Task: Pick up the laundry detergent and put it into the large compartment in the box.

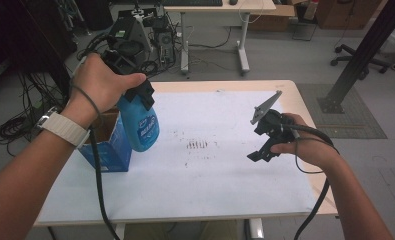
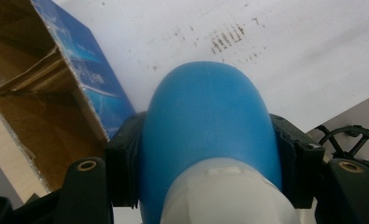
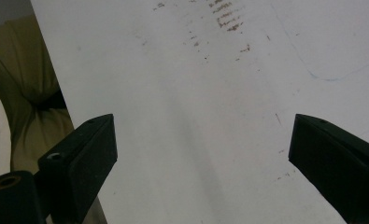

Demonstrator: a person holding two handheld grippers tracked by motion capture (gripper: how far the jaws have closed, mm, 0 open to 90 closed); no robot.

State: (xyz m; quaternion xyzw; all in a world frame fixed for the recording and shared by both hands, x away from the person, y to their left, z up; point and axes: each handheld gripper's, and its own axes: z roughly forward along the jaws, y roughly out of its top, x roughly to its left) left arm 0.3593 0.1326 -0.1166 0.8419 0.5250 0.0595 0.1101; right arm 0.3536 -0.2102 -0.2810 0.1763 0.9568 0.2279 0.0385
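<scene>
Workshop floor with desks and cabling behind; up front, my white-topped table (image 1: pixel 210 170), its sheet smudged with brown marks. Item: one blue plastic spray bottle (image 1: pixel 140 125) with white collar, rounded shoulders, smooth rigid wall. Location: lifted clear of the table, just beside the open blue cardboard box (image 1: pixel 107 145) at the table's left end. Holder: left gripper (image 1: pixel 140 95), clamped across the bottle's upper body just under the collar, a pad on either flank, as the left gripper view confirms (image 2: pixel 205 135). Handling, as I judge it: stiff enough not to crush, glossy and curved so it could slip or swing; fill level unseen, so I treat it as possibly heavy. Best hold is where I have it, at the narrowing below the collar. Right gripper (image 1: pixel 265 145): jaws wide apart, empty, hovering over bare table.
</scene>
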